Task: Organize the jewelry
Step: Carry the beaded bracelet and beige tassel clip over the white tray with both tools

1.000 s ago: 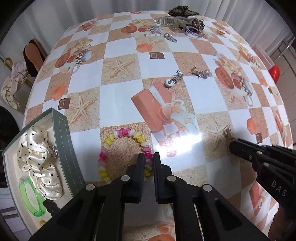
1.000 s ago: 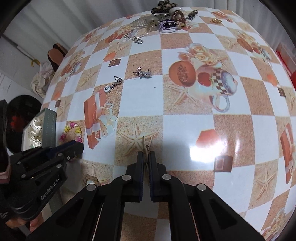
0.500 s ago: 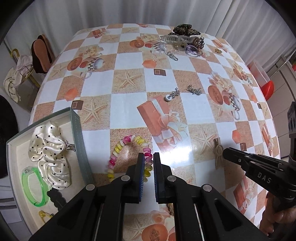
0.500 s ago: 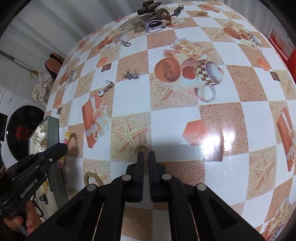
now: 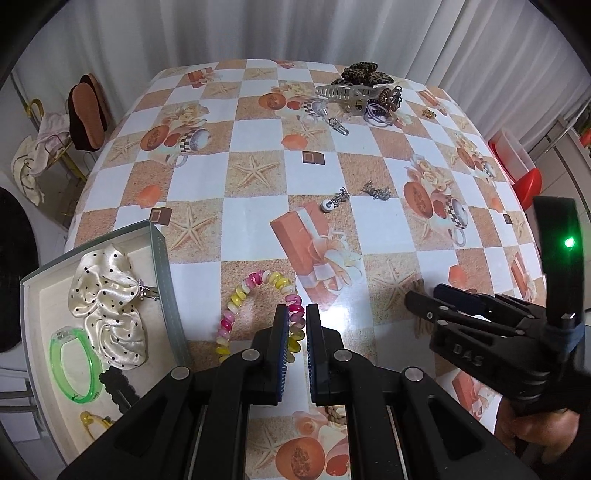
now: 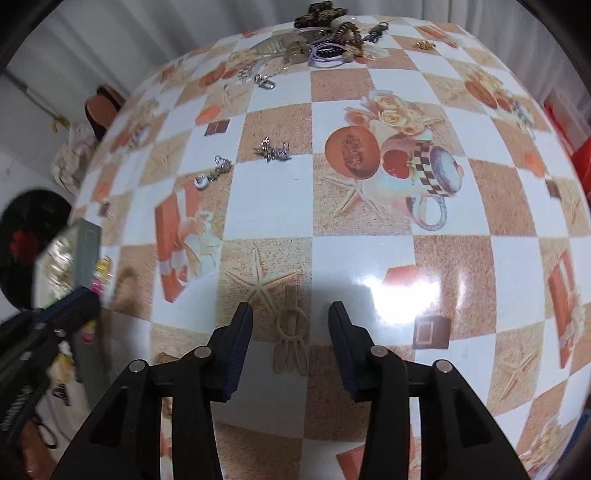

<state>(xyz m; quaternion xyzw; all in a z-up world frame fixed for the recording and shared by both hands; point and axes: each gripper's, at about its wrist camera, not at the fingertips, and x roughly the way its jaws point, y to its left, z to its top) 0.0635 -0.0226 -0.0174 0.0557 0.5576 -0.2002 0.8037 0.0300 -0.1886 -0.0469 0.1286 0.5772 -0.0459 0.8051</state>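
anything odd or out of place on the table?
Most jewelry isn't sorted yet. The tray holds a scrunchie and a green bangle, but the coil bracelet lies outside beside it, two small chains sit mid-table, and a pile of clips and ties crowds the far edge. Nothing spilled or broken.

Black plastic left gripper – silver screws, blue pads; right gripper alike – "DAS" embossed.

Behind your bench, with its checkered starfish cloth, hung a white curtain. To its left a pair of brown slippers stood over a cream cloth; a red bin sat right.
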